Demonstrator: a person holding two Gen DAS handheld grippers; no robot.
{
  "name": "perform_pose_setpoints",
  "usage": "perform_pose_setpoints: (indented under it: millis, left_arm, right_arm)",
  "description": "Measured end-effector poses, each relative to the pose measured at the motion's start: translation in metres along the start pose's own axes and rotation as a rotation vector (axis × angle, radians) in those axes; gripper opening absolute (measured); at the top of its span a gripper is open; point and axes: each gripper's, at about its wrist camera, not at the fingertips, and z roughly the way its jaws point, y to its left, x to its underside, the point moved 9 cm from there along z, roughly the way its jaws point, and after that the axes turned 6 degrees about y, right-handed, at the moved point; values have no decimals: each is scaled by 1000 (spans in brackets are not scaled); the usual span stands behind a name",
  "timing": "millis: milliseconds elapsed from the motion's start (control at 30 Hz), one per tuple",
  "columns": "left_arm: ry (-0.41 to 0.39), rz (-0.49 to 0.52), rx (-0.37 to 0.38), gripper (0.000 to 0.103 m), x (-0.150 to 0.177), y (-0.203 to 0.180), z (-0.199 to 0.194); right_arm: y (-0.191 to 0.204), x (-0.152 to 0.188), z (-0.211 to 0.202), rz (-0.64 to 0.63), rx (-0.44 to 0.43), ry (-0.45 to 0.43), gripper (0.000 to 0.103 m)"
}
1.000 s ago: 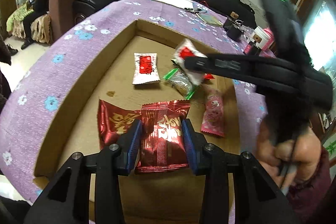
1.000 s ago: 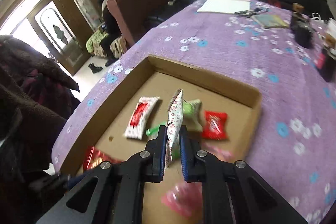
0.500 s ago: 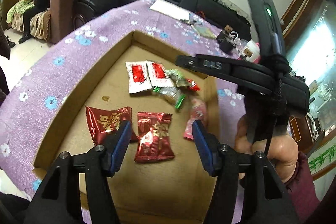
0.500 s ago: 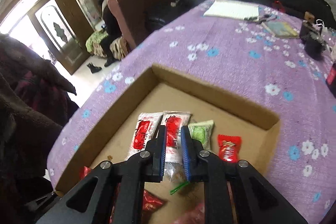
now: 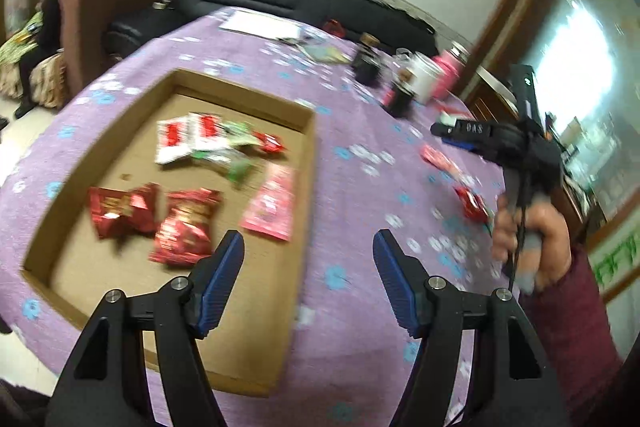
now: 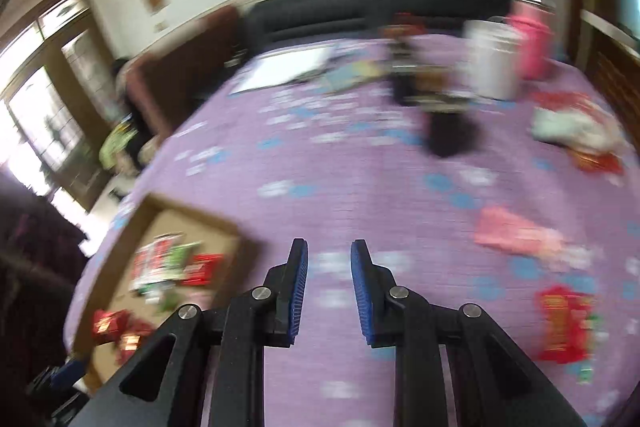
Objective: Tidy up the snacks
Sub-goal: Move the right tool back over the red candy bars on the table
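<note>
Several snack packets lie flat in the shallow cardboard tray [image 5: 308,163] that fills the left half of the left wrist view: two crinkled dark red foil packets [image 5: 120,209] [image 5: 185,227] with gold print side by side near the tray's lower left, a pink packet [image 5: 272,203] close to the tray's right wall, and toward the far side a pair of white packets with red labels [image 5: 188,137] touching green-wrapped pieces [image 5: 236,151] and a small red candy [image 5: 270,143]. All of it is blurred, so the print cannot be read. More snacks sit loose on the purple flowered tablecloth [image 6: 340,155] outside the tray: in the right wrist view a pink packet [image 6: 516,231] at centre right, a red packet [image 6: 564,323] at lower right, and a heap of white and red wrappers [image 6: 576,127] at upper right. At the far end of the cloth stand a white canister [image 6: 494,59], a pink container [image 6: 534,43] and dark jars [image 6: 450,131], with white paper [image 6: 288,67] toward the upper left. The left gripper [image 5: 308,279] hangs over the tray's right wall with its blue pads [image 5: 224,275] spread wide and nothing between them. The right gripper [image 6: 329,287] is over bare cloth just right of the tray, its pads parted by a narrower gap, holding nothing; in the left wrist view it appears at right, gripped by a hand [image 5: 532,243] in a maroon sleeve.
</note>
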Motion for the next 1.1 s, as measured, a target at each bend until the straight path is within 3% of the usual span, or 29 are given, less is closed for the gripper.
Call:
perform_pose_setpoints:
  millis: [133,233,533,667,767,867,933,967,1000,1100]
  left_arm:
    - [43,30,14,66,8,-15,12]
    - [53,36,8,66,12,-17,13]
    - [64,14,-26,66,15,-9,15]
    - [62,20,-22,66,17,-10,14]
    - [65,17,-18,66,16,-11,17]
    - [75,17,-7,66,18,-13,21]
    - [80,25,-1,66,20,-16,22]
    - [80,29,0,66,21,-17,23]
    - [80,31,0,66,22,-17,22]
    - [87,32,8,66,23,-21,24]
  right_arm:
    - [-75,-3,8,72,133,13,27]
    - [-110,-5,26,117,188,48,27]
    - [-135,-26,62,172,192,66,28]
    - [-133,-16,74,199,134,123,30]
    - [-111,2,66,166,59,163,30]
    - [-72,39,50,143,-103,244,31]
    - [-42,65,35,134,-289,314,31]
    - [-35,70,23,133,-343,310,31]
    - [-36,70,0,129,-355,250,31]
    - [-65,54,-55,151,-290,74,31]
